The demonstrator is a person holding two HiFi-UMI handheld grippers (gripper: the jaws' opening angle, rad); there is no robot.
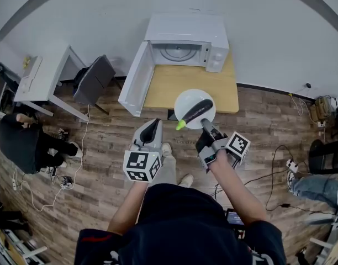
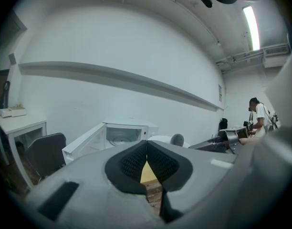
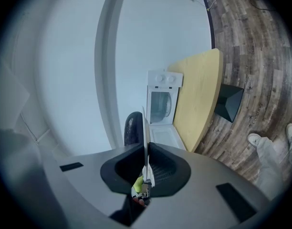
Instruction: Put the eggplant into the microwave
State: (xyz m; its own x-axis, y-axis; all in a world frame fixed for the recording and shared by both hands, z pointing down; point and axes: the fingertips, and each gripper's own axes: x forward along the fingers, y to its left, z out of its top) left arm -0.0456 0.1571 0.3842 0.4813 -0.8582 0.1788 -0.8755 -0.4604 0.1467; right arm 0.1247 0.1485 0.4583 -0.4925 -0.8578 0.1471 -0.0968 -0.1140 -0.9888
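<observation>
The right gripper is clenched on the near rim of a white plate, and the eggplant lies across that plate, green stem pointing near-left. The plate hangs in the air at the near edge of the worktop. Beyond it the microwave stands with its door swung wide to the left and the cavity bare. The left gripper is pressed closed on nothing, held low to the plate's left.

The eggplant looks smooth, glossy and rounded, so it is likely to roll or slide if the plate tips. A one-sided rim pinch carries all that weight on a lever, and the plate looks breakable. Keeping it level matters, and the left gripper could steady the far rim.
</observation>
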